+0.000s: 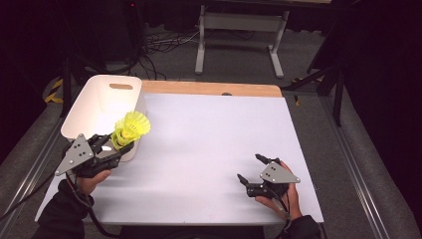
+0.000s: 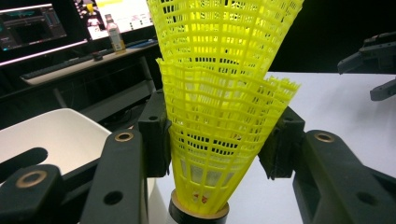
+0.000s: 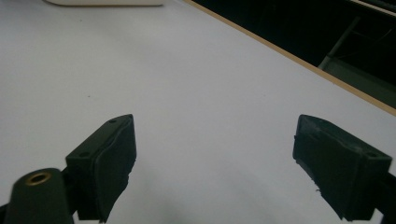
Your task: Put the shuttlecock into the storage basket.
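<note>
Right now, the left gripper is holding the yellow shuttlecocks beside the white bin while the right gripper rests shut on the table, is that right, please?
Not quite: the right gripper is open, its jaws standing wide apart with nothing between them, as the right gripper view shows. The rest holds: the left gripper holds the yellow shuttlecocks beside the white bin, and the right rests on the table.

Yellow plastic mesh shuttlecocks (image 2: 219, 107); smooth white plastic bin (image 1: 102, 107); matt table (image 1: 214, 149).

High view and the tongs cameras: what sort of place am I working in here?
Most likely a lab or recording workspace, not a home: a white-topped table under a fixed camera, cables on the floor beyond it, and lit monitors on a desk behind the white bin.
</note>
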Demonstrator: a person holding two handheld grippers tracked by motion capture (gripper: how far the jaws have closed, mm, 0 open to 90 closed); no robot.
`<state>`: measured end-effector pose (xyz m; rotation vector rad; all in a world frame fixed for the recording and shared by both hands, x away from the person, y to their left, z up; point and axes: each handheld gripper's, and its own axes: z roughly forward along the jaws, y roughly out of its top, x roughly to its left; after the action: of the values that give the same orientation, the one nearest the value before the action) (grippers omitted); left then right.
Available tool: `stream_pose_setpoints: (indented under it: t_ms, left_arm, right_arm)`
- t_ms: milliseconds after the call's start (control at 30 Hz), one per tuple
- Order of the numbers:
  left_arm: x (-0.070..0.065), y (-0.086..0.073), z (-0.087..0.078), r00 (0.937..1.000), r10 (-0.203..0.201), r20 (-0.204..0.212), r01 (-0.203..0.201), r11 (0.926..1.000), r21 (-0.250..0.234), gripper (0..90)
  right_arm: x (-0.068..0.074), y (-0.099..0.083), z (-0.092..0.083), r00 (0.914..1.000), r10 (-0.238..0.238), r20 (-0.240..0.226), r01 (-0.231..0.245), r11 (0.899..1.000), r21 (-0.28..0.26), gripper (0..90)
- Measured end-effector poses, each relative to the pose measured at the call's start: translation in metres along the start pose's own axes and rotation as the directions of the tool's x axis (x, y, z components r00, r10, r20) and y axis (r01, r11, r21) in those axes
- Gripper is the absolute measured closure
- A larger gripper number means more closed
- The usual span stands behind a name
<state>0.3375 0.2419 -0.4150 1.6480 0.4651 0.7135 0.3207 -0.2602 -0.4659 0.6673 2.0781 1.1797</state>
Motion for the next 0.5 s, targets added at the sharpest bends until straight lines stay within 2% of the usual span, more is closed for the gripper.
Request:
stream_pose_setpoints:
  t_ms: [133, 233, 333, 500]
  left_arm:
    - [0.003, 0.000, -0.004, 0.9998, -0.020, -0.002, 0.020, 0.9997, -0.011, 52.9]
    - [0.003, 0.004, -0.008, 0.9998, -0.016, -0.010, 0.016, 0.9998, -0.012, 52.9]
    - [0.004, 0.007, -0.011, 0.9998, -0.012, -0.017, 0.012, 0.9999, -0.005, 52.9]
    - [0.015, 0.016, -0.017, 0.9993, -0.003, -0.038, 0.004, 0.9997, 0.026, 52.8]
  right_arm:
    - [-0.001, 0.000, -0.001, 1.0000, 0.005, 0.001, -0.005, 1.000, 0.000, 14.7]
    - [-0.002, -0.001, -0.001, 1.0000, 0.008, 0.002, -0.008, 1.000, 0.003, 15.0]
    - [-0.002, -0.001, 0.000, 0.9999, 0.012, -0.003, -0.012, 1.000, 0.009, 15.1]
    - [-0.002, -0.001, 0.001, 0.9998, 0.018, -0.005, -0.018, 1.000, 0.014, 15.0]
